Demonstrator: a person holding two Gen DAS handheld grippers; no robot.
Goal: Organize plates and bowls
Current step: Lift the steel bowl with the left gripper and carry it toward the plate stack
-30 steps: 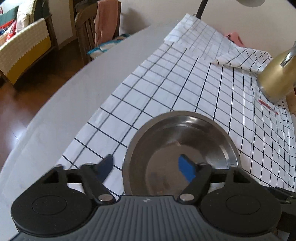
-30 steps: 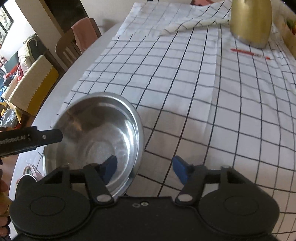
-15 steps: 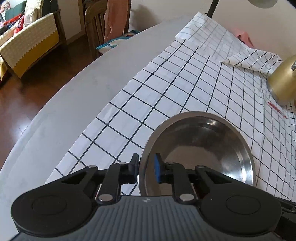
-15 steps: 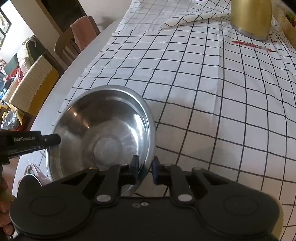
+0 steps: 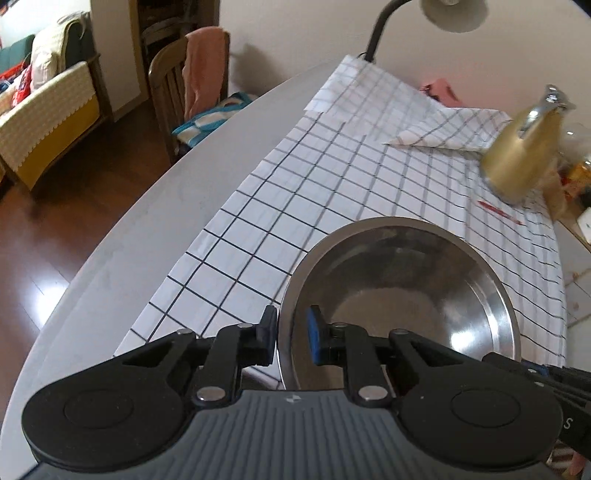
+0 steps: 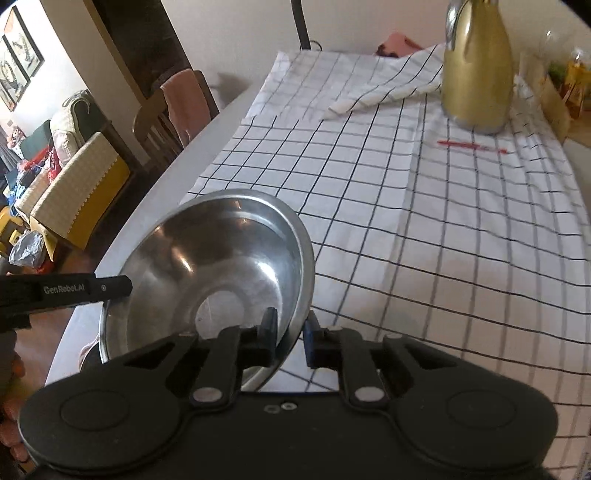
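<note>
Left gripper [image 5: 291, 338] and right gripper [image 6: 289, 338] both clamped on opposite rims of the steel bowl [image 6: 221, 273], angled downward.

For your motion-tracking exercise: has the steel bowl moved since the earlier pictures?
Yes. The steel bowl, with jaws shut on both rims, has lifted and tilted off the checked tablecloth, its far rim now overlapping the bare table edge.

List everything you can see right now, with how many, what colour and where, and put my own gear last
steel bowl: one, silver, over near table edge, pinched on opposite rim sides
checked cloth: one, white with black lines, covering table
table: one, grey, bare strip beside cloth
flask: one, gold, far end on cloth
pen: one, red, before flask
lamp: one, black neck, far end
chair: one, wooden, pink towel draped, beyond table
left gripper: black, shut on bowl rim
right gripper: black, shut on bowl rim
</note>
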